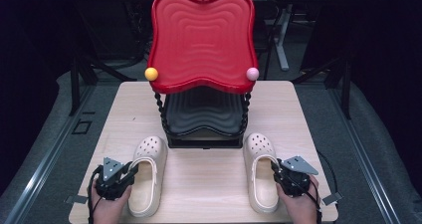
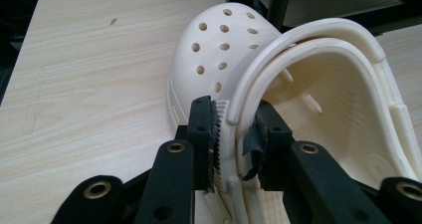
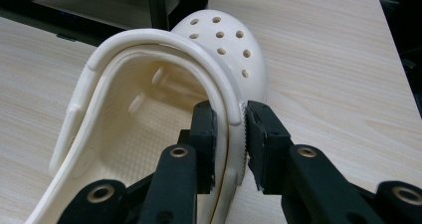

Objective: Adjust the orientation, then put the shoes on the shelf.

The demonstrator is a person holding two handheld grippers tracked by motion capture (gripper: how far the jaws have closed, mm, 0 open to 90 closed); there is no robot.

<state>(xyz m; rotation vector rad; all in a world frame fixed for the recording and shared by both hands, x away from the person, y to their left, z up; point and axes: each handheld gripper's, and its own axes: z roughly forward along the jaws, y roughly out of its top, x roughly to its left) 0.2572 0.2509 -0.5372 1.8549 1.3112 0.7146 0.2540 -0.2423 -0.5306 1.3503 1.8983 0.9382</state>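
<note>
Two cream perforated clogs lie on the wooden table [image 1: 209, 184], toes pointing away from me. My left gripper [image 1: 132, 170] has its jaws astride the outer side wall of the left clog [image 1: 148, 176] near the strap. In the left gripper view the left gripper [image 2: 234, 129] has one pad outside the left clog [image 2: 224, 50] and one inside, both against the wall. My right gripper [image 1: 275, 167] clamps the outer wall of the right clog [image 1: 262, 176] the same way. In the right gripper view the right gripper [image 3: 230, 129] presses on the rim of the right clog [image 3: 219, 40].
A two-tier rack stands at the table's middle back: a wavy red tray [image 1: 201, 40] on top, a black tray [image 1: 204, 114] beneath, just beyond the clogs' toes. A yellow ball [image 1: 151, 73] and a pink ball [image 1: 253, 73] cap its front posts.
</note>
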